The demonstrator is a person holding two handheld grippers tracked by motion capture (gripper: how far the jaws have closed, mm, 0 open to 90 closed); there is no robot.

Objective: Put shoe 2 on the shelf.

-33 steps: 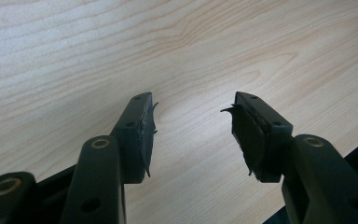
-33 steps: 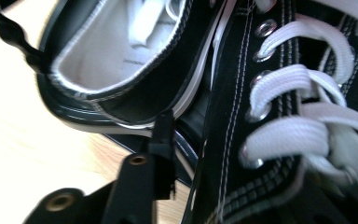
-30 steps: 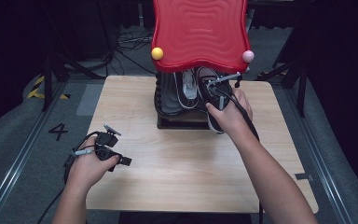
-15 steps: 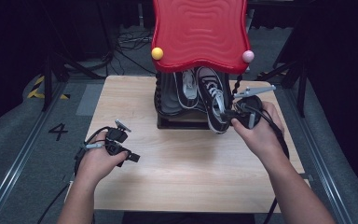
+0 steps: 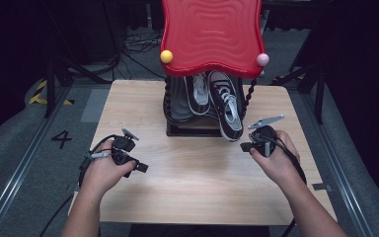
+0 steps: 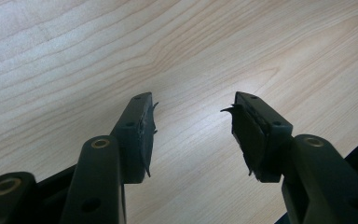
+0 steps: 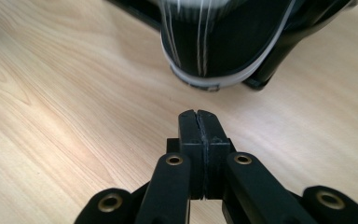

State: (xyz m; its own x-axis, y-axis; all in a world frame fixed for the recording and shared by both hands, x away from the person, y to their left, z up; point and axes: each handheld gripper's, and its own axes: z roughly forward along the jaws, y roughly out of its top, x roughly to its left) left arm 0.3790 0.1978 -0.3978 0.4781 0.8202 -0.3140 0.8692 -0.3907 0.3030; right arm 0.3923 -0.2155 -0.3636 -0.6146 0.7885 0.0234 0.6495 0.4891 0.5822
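A black sneaker with white laces (image 5: 227,106) lies on the lower shelf of a small rack (image 5: 192,131) under a red wavy top (image 5: 212,34), its near end sticking out over the shelf's front. A second black sneaker (image 5: 197,94) lies beside it to the left. My right gripper (image 5: 246,146) hovers over the table just right of that near end; its jaws have just been closing and are now shut with nothing between them. In the right gripper view the sneaker's white-rimmed end (image 7: 214,46) is close ahead of the shut gripper (image 7: 198,114). My left gripper (image 5: 139,167) is open over bare wood (image 6: 193,105).
The rack stands at the back middle of a wooden table (image 5: 192,192). A yellow ball (image 5: 166,56) and a pink ball (image 5: 262,59) sit at the red top's front corners. Dark stands and cables surround the table on a grey floor.
My right hand has drawn back from the sneaker on the rack toward the right front of the table, and its jaws have closed empty. The left hand has barely moved.
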